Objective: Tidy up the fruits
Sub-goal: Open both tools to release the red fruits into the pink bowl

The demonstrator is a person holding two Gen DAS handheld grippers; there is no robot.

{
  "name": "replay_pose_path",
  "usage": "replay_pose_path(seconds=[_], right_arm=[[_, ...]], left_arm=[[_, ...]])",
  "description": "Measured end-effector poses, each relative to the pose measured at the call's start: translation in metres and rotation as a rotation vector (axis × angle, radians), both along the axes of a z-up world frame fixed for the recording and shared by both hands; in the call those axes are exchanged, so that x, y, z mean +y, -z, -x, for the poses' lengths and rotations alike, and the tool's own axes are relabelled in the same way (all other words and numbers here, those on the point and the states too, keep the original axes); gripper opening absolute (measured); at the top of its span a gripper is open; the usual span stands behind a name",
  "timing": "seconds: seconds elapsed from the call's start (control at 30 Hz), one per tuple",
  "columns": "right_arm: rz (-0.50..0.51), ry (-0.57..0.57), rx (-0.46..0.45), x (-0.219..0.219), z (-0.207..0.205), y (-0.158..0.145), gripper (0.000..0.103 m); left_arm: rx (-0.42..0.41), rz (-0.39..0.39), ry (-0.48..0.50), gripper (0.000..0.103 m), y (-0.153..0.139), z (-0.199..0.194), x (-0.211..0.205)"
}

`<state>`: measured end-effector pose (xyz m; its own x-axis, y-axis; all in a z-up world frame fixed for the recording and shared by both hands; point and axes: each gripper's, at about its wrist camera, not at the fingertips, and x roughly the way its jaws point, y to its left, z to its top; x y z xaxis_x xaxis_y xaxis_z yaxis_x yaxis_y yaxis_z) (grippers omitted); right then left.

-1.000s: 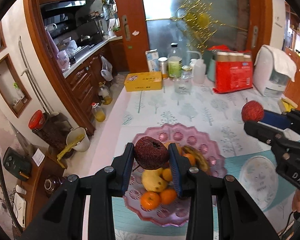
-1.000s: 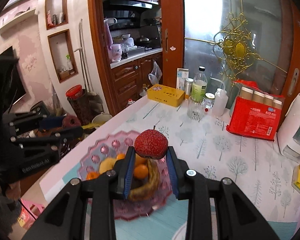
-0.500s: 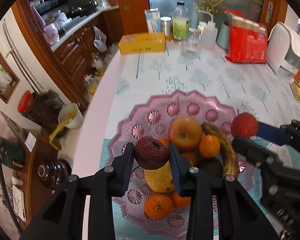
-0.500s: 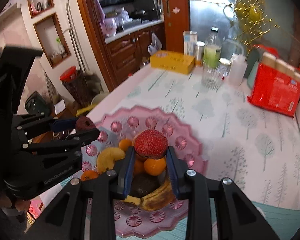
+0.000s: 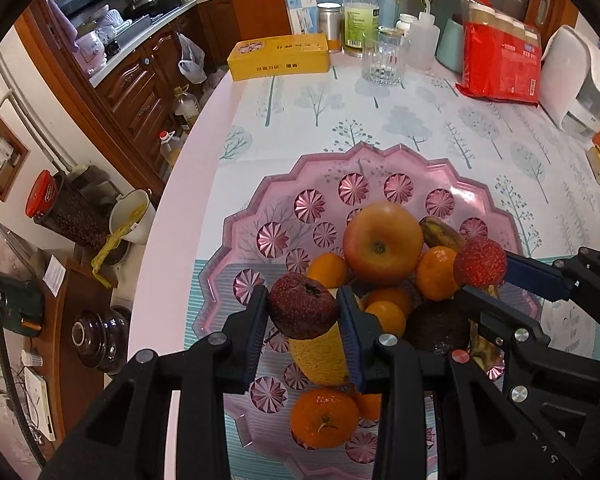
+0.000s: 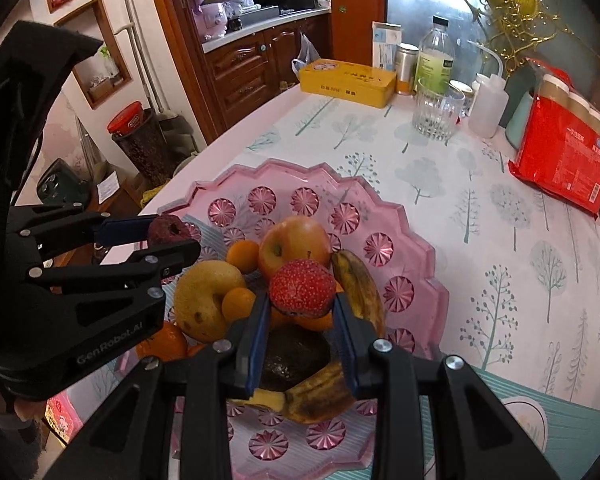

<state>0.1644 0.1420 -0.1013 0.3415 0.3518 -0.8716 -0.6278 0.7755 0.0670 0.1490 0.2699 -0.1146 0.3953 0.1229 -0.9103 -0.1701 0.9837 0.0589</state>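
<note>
Fruits sit clamped in both claws above the pink dish point(image 5: 284, 200): the left claw point(image 5: 303, 312) is closed on a dark, wrinkled red fruit point(image 5: 302, 310), the right claw point(image 6: 300, 304) on a bright, bumpy red one point(image 6: 302, 288). Both look small, light and soft-skinned (easily bruised), so a gentle hold across the widest part suits. Beyond lie an apple point(image 5: 382, 238), oranges and a blackened banana point(image 6: 358, 280), then the tree-patterned surface point(image 5: 420, 128).

A dark red fruit point(image 5: 303, 311) and a bright red speckled fruit point(image 6: 302, 288) hang above the pink plate point(image 5: 260, 216), its apple point(image 5: 382, 244) at twelve o'clock among tangerines.
</note>
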Motion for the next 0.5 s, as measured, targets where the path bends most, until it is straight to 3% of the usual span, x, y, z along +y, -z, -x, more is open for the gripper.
replay_pose_path(seconds=[0.1,0.17,0.27,0.5], right_arm=[[0.009,0.002,0.023,0.0,0.0,0.004,0.033],[0.009,0.0,0.031,0.0,0.0,0.006,0.037],[0.01,0.008,0.025,-0.004,0.001,0.006,0.042],[0.001,0.024,0.03,-0.012,0.003,0.004,0.045]], left_arm=[[0.007,-0.003,0.001,0.04,0.002,0.0,0.0],[0.003,-0.009,0.001,0.062,0.003,0.001,-0.001],[0.0,-0.043,-0.013,0.075,0.002,0.003,-0.002],[0.021,-0.037,-0.028,0.09,0.005,0.005,0.0]])
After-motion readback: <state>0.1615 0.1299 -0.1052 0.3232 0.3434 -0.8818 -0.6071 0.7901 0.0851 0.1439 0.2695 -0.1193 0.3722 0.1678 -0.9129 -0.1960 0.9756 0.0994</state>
